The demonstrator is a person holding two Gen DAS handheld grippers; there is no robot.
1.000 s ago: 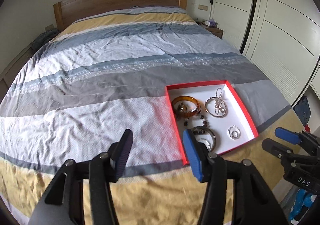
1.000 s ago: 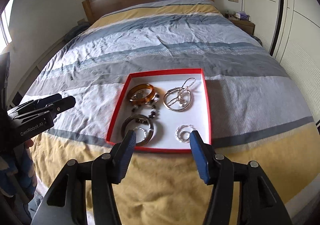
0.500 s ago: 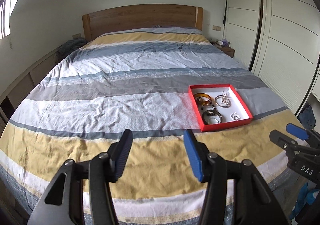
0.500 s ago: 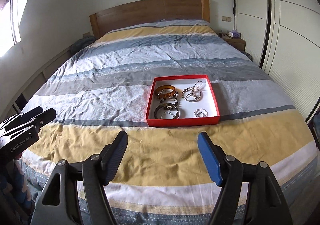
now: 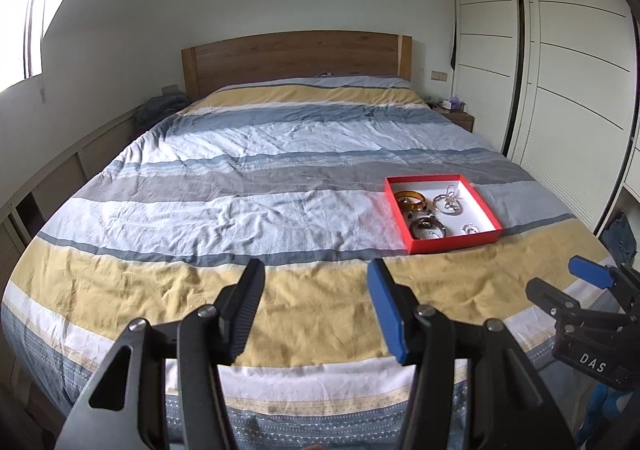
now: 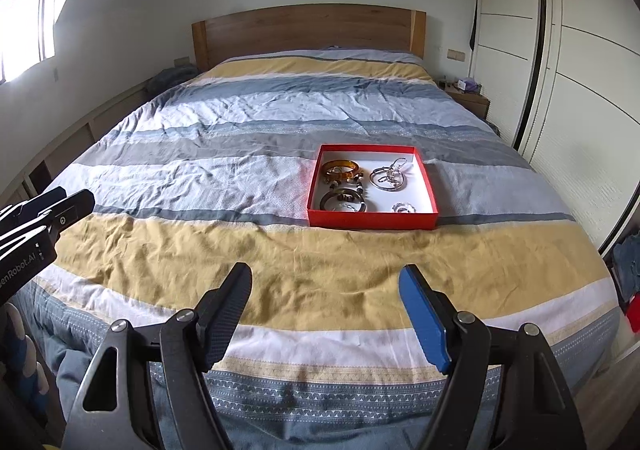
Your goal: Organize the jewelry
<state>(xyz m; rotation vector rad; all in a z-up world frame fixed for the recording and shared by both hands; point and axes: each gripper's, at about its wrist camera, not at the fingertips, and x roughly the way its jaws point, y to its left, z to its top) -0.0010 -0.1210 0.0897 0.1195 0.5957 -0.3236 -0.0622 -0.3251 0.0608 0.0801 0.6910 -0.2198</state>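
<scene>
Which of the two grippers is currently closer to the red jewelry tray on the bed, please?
Right, though narrowly. The right gripper faces the red tray almost head-on across the yellow stripe. The left gripper is off to the tray's left, so the tray lies diagonally ahead.

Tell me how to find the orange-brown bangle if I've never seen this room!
Look at the big striped bed, then the red tray lying near its foot end. The amber bangle lies in the tray's far left corner. It alone is orange-brown and glossy; the other rings are silver or dark.
</scene>
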